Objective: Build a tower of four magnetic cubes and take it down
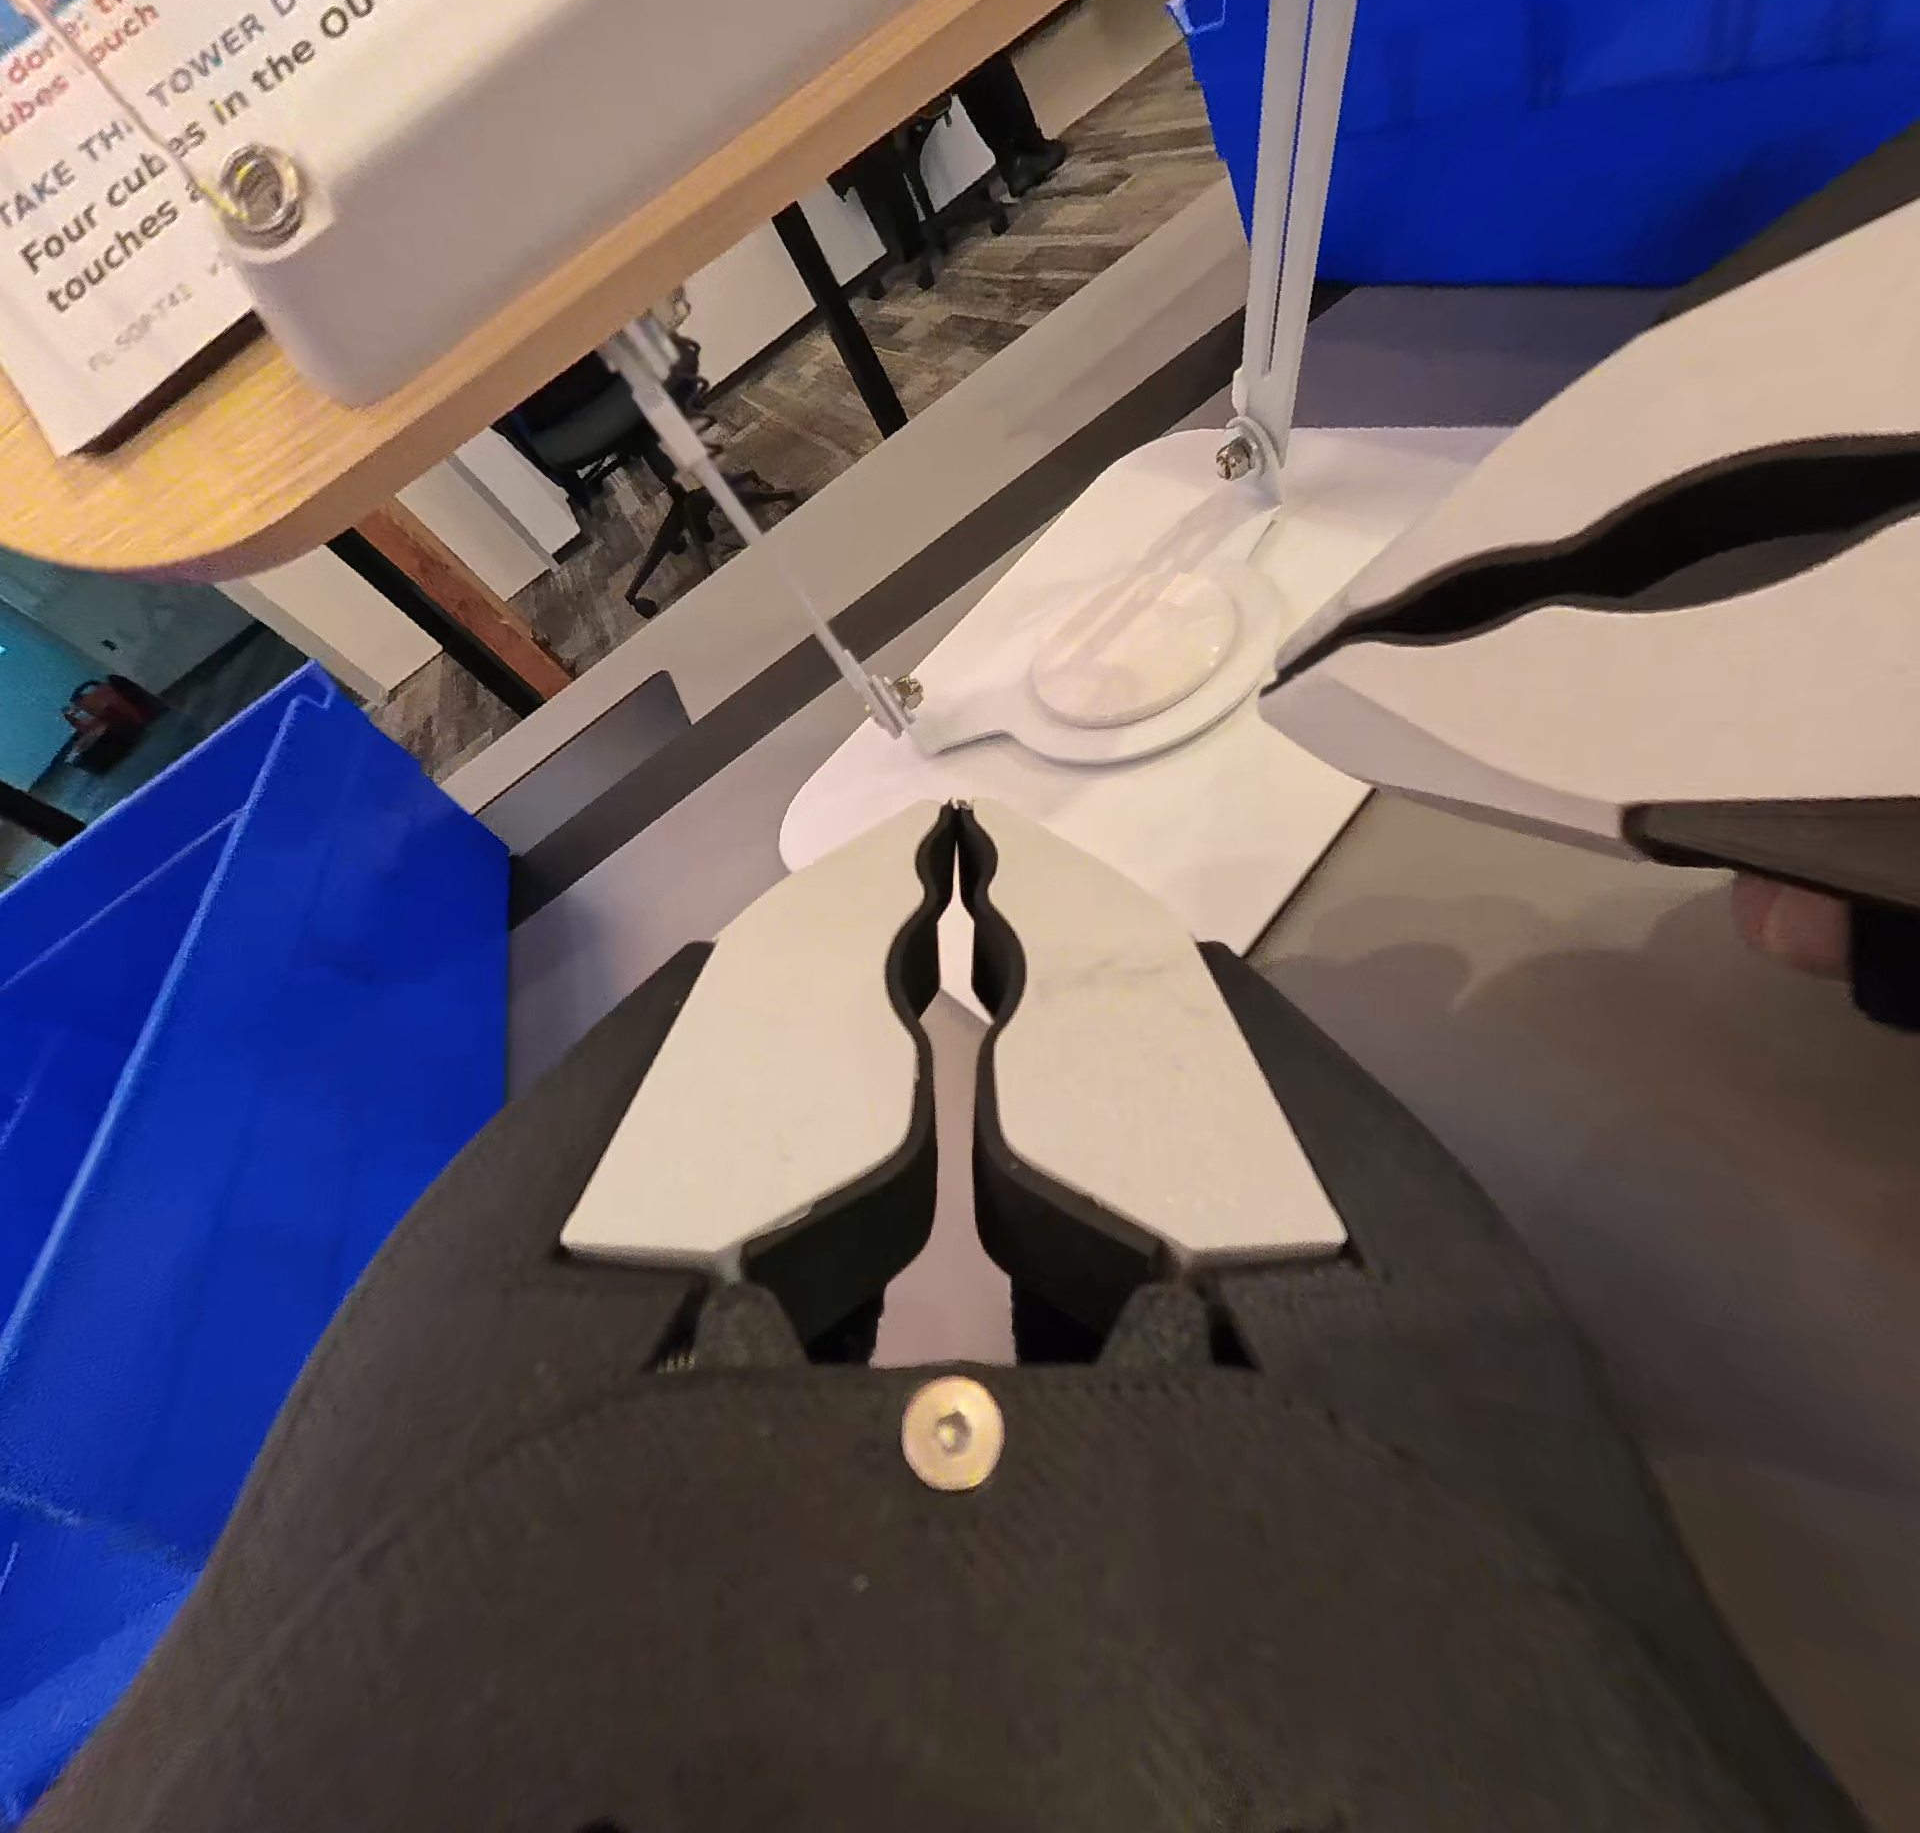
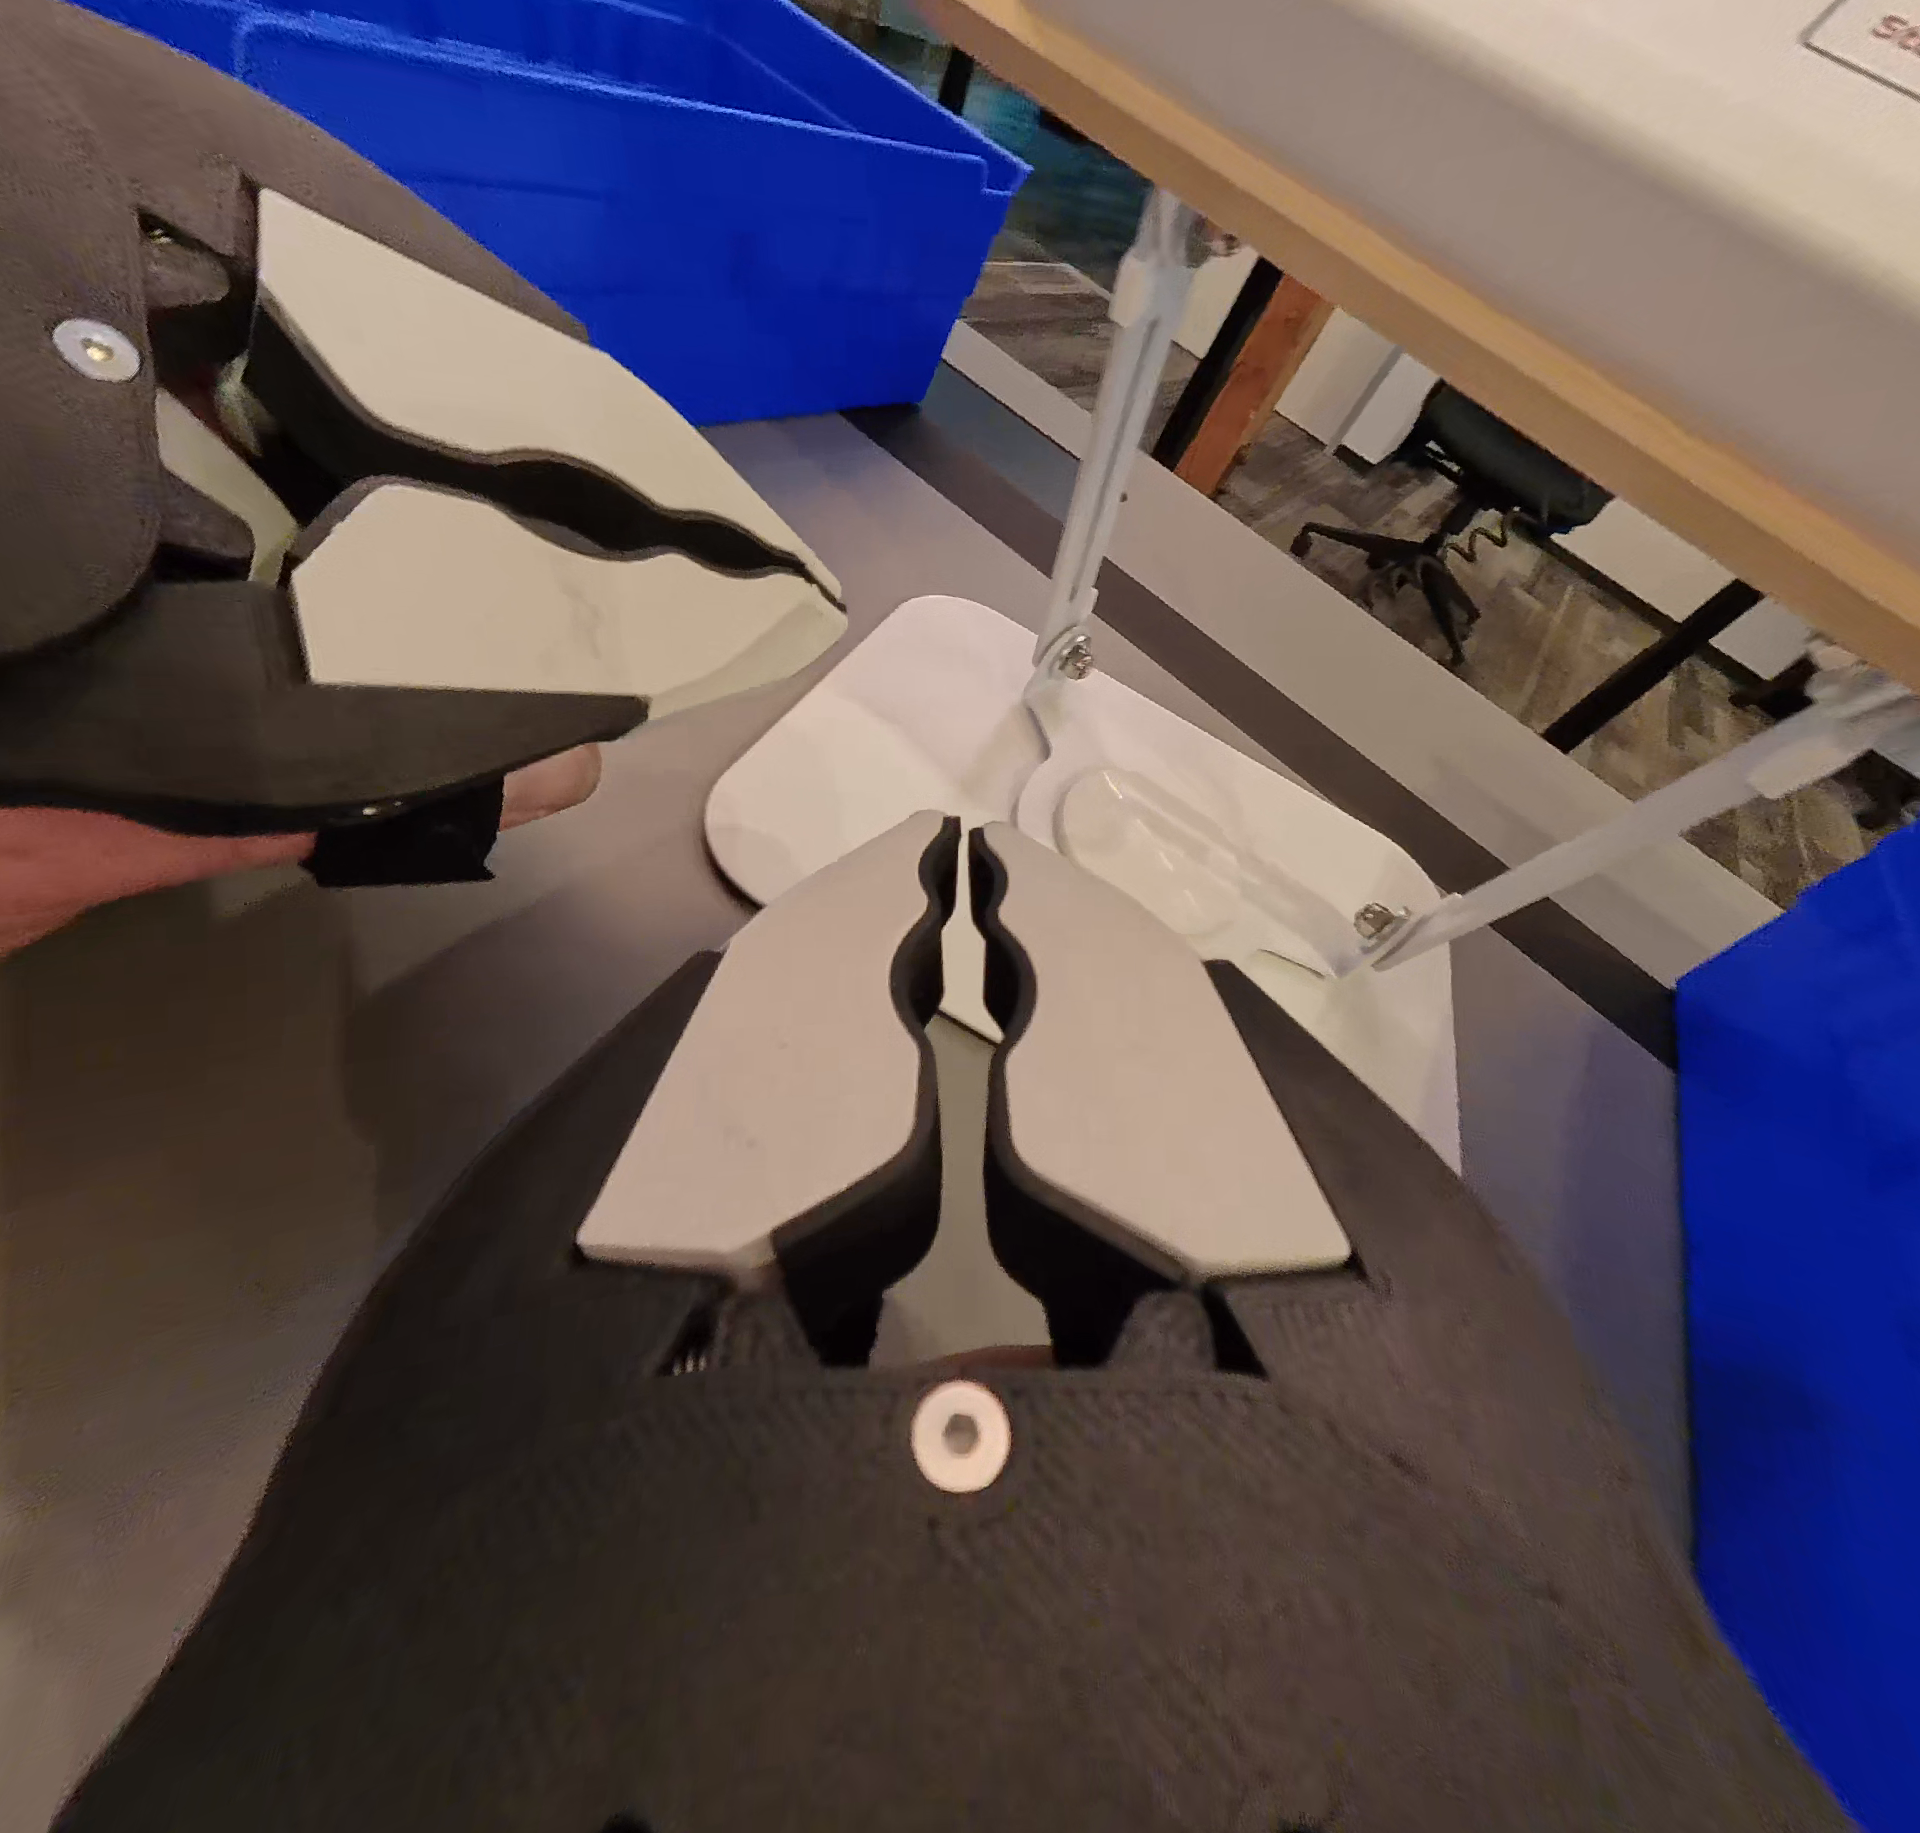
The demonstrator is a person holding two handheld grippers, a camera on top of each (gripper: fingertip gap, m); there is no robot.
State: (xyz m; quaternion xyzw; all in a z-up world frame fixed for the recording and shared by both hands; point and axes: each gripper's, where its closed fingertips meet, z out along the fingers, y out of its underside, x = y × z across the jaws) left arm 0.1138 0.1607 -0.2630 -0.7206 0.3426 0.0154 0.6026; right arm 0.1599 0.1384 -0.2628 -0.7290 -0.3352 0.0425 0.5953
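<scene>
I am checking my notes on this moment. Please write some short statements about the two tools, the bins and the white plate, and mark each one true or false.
1. The left tool is shut and holds nothing. True.
2. The right tool grips a magnetic cube. False: it holds nothing, and no cube is visible.
3. The flat white base plate lies on the dark grey tabletop. True.
4. The blue plastic bins are red. False: blue.
5. Thin white metal struts rise from the plate. True.
</scene>
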